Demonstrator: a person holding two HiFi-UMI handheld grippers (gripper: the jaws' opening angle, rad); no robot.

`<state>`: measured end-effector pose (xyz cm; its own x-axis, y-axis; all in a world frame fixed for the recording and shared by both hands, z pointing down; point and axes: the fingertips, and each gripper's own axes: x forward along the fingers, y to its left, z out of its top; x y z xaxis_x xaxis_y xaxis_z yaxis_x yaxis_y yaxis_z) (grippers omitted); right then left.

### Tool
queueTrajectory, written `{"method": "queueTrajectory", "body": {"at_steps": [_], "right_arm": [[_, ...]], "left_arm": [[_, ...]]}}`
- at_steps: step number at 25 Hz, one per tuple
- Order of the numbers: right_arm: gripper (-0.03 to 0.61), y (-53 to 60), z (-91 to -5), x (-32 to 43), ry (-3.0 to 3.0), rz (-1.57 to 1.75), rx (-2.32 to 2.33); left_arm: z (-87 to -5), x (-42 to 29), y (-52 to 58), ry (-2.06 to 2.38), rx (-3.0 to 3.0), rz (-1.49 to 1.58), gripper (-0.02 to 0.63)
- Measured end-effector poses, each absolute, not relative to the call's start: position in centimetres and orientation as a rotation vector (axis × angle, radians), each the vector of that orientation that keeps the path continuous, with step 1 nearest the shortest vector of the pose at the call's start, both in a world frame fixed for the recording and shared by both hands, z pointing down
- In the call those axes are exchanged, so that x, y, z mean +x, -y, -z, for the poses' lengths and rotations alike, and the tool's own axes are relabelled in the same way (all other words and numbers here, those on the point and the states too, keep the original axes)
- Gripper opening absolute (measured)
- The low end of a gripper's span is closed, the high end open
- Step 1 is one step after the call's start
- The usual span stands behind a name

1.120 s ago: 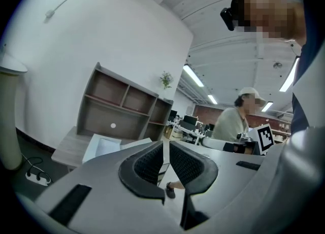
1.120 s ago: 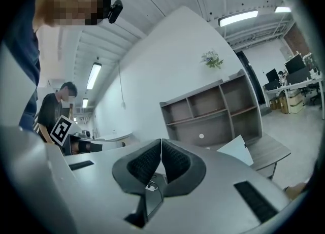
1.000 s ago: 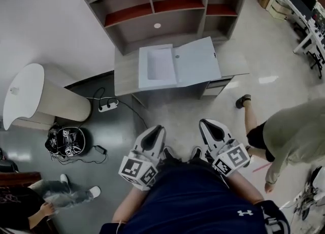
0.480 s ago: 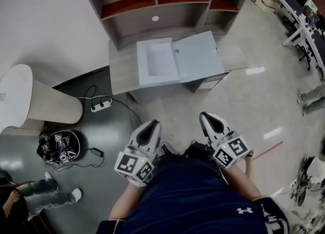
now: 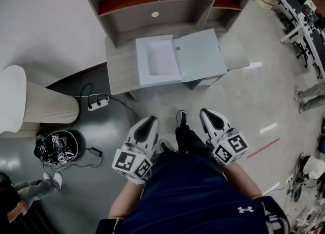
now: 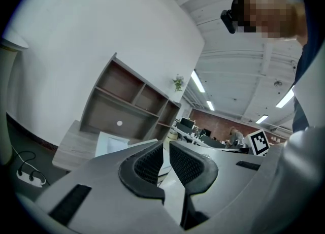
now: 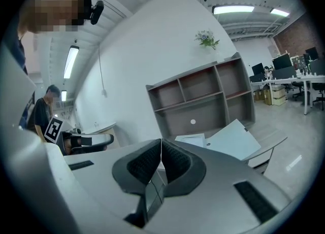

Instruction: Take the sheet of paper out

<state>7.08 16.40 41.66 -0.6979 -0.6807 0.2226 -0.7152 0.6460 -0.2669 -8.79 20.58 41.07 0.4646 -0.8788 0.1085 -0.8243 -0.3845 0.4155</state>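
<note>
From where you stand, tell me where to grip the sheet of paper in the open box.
Take the sheet of paper by its near edge, probably coming down from the front: it lies flat inside the walled box, lid open rightward.

Head view steeply down; gripper views level, distant, sharing shelf (image 5: pixel 152 25)

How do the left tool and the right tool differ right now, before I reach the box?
The left tool has its jaws a narrow gap apart; the right tool has its jaws shut, tips touching. In the head view the right tool reaches slightly nearer the desk than the left tool does. Both are empty and well short of the open box file.
</note>
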Motion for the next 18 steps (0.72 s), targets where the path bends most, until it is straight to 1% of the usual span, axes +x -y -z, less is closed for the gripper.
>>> {"method": "queueTrajectory", "body": {"at_steps": [9, 18], "right_arm": [[0.014, -9.1, -43.9, 5.3, 2.787, -0.583, 1.077], [0.014, 1.2, -47.3, 5.8, 2.738, -0.756, 0.996]], "left_arm": [[-42.1, -10.6, -15.8, 1.526, 2.231, 0.121, 0.049], [-42.0, -8.9, -6.2, 1.551, 2.201, 0.073, 0.049]]}}
